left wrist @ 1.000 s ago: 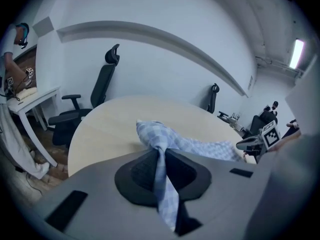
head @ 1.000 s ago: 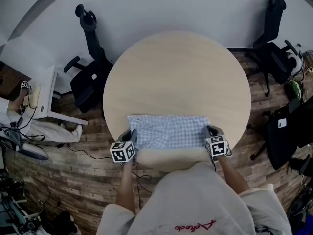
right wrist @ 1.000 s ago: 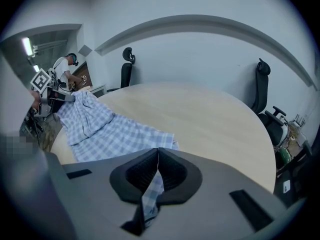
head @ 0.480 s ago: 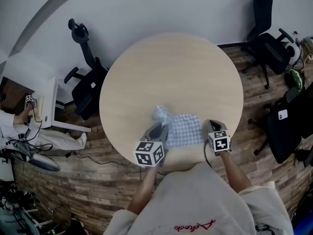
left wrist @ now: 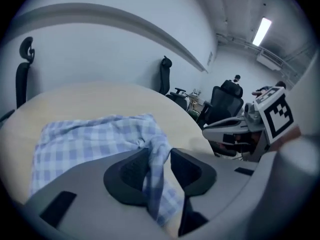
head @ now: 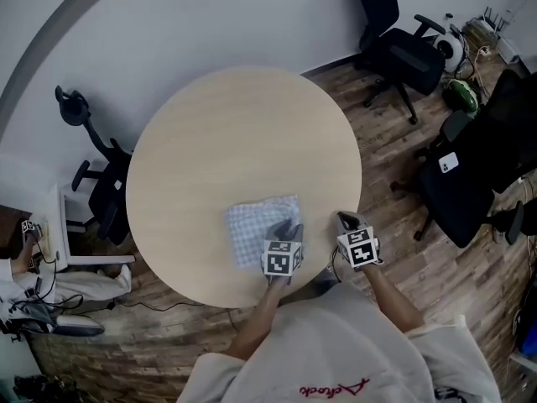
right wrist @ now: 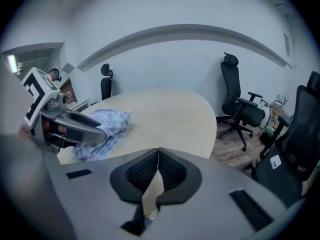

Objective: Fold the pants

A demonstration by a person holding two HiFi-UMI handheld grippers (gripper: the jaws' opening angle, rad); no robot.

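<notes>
The blue-and-white checked pants lie folded into a small square near the front edge of the round wooden table. My left gripper is at the pants' right edge. In the left gripper view its jaws have just been opening: a fold of the checked fabric still hangs between the pads, loose, with a gap on one side. My right gripper hovers at the table's rim, right of the pants, and is shut on nothing. From the right gripper view, the left gripper rests on the pants.
Black office chairs stand behind the table at the upper right and at the left. A dark bag or chair sits to the right on the wooden floor. A white desk is at the far left.
My left gripper carried the pants' left end rightward over the right half, so the wide strip became a small square. My right gripper let go and drew off to the table's rim.
</notes>
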